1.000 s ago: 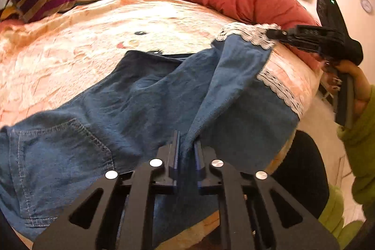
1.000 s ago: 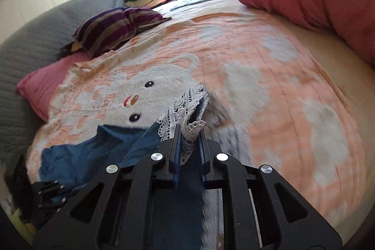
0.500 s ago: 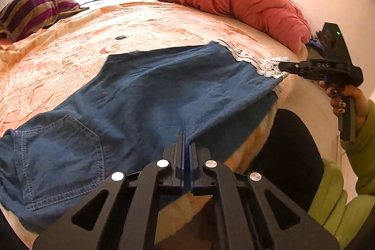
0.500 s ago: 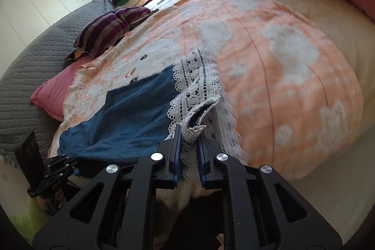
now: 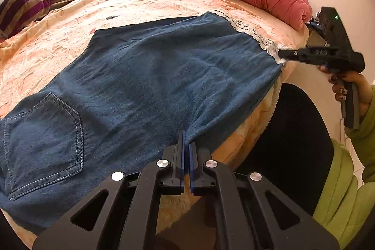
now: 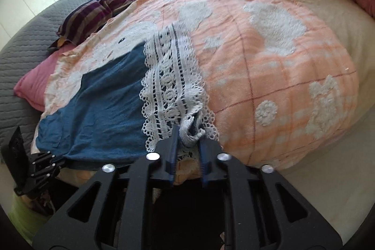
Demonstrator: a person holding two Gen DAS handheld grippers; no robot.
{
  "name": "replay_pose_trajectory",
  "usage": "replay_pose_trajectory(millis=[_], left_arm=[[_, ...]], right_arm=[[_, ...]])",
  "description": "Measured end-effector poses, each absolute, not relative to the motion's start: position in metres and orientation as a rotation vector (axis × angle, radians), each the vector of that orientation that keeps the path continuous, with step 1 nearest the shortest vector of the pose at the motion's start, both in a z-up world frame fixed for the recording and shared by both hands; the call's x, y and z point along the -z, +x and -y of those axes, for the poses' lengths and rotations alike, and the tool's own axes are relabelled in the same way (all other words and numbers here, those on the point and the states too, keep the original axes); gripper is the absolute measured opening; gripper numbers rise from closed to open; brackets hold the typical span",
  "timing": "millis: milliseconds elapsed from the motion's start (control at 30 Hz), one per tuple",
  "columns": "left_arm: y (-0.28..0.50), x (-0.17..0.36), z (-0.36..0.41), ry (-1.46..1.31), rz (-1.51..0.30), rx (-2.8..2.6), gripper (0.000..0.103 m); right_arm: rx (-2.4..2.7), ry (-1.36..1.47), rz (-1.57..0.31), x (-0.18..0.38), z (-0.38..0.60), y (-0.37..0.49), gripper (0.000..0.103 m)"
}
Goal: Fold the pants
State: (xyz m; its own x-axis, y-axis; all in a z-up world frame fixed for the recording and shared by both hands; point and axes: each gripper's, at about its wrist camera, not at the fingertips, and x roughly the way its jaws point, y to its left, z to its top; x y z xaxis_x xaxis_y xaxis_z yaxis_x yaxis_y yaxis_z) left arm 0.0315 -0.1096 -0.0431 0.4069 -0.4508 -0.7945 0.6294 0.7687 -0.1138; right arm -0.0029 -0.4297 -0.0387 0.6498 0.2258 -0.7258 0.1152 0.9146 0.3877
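Lying lengthwise between the grippers, the denim pants stay pinched in the left gripper, while the right gripper, jaws just opening, stands loose around the lace hem.

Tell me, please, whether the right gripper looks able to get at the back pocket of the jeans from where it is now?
Probably not without moving: the right gripper, jaws just opening around the lace hem, sits at the leg end. The back pocket lies at the far end of the jeans, beside the left gripper.
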Motion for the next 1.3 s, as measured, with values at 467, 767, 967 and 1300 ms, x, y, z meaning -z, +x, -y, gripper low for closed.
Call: replay_pose_trajectory(millis=[467, 767, 967, 1300], left_arm=[[0.031, 0.043, 0.11, 0.214, -0.928, 0.691, 0.002], [0.031, 0.04, 0.108, 0.2, -0.934, 0.696, 0.004], [0.035, 0.047, 0.108, 0.197, -0.985, 0.694, 0.005], [0.022, 0.003, 0.066, 0.067, -0.863, 0.632, 0.058]], right_arm=[[-0.461, -0.374, -0.753, 0.019, 0.255, -0.027, 0.029], [-0.488, -0.535, -0.826, 0.044, 0.234, -0.012, 0.002], [-0.49, -0.509, -0.887, 0.06, 0.245, -0.015, 0.002], [-0.472, -0.201, -0.788, 0.011, 0.302, -0.02, 0.033]])
